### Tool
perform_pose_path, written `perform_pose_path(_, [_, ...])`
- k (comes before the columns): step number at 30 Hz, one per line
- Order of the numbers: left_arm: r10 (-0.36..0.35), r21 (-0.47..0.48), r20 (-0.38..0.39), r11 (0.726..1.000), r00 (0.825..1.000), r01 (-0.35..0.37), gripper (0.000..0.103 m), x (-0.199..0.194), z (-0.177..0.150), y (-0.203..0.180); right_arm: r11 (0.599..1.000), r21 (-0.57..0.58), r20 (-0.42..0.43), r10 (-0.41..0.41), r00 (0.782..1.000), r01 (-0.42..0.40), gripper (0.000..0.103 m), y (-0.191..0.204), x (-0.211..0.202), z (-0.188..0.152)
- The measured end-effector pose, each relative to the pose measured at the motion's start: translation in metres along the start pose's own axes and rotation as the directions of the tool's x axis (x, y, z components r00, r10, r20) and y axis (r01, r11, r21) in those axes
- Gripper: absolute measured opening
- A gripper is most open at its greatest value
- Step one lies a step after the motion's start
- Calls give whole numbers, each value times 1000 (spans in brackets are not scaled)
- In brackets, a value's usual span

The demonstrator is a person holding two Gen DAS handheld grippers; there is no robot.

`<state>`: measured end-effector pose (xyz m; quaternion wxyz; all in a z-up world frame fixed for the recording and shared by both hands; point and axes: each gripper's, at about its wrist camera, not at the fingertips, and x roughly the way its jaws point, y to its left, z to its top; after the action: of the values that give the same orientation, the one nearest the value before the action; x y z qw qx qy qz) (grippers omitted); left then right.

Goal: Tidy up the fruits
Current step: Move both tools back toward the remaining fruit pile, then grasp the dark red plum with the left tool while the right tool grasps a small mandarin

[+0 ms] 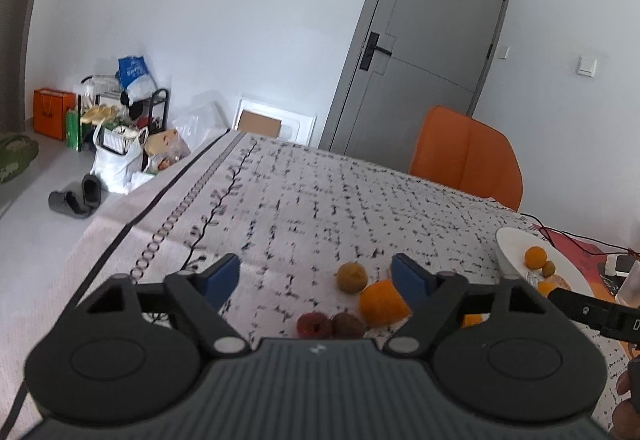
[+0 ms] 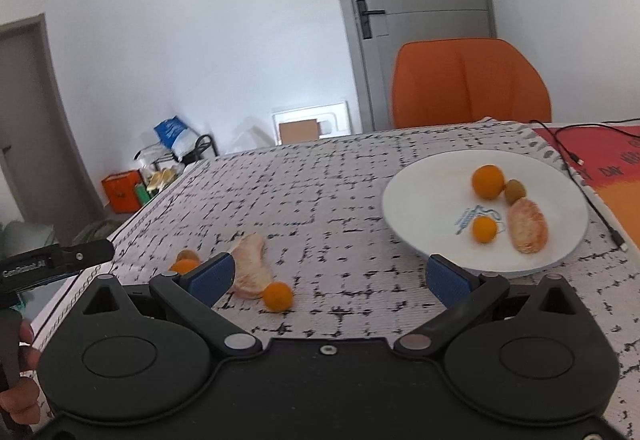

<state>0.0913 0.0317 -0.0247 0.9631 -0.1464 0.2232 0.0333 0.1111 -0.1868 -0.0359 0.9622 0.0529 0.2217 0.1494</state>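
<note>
Left gripper: jaws spread, empty, above loose fruit. Nearest: dark red wrinkled fruit between the jaws; large orange by the right finger; brownish round fruit beyond.

Right gripper: jaws spread, empty; small round orange near its left finger.

White round plate, part filled, toward the table's far right edge.

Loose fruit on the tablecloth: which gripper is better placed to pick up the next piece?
Left, probably. The left gripper is open with the orange just ahead, between its fingers; the right gripper, also open, has no fruit between its fingers.
</note>
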Motion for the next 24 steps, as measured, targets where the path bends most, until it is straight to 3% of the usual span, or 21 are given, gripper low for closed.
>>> perform_pose_path(10, [-18, -16, -61, 1000, 998, 17, 49, 15, -15, 12, 999, -26, -51, 19, 999, -21, 102, 16, 18, -8])
perform_pose_path(15, [-41, -21, -82, 999, 996, 39, 41, 23, -21, 13, 999, -28, -72, 26, 997, -28, 102, 18, 26, -11])
perform_pose_path(24, [-41, -53, -130, 998, 991, 35, 21, 30, -24, 19, 998, -39, -106, 47, 993, -51, 88, 29, 42, -13])
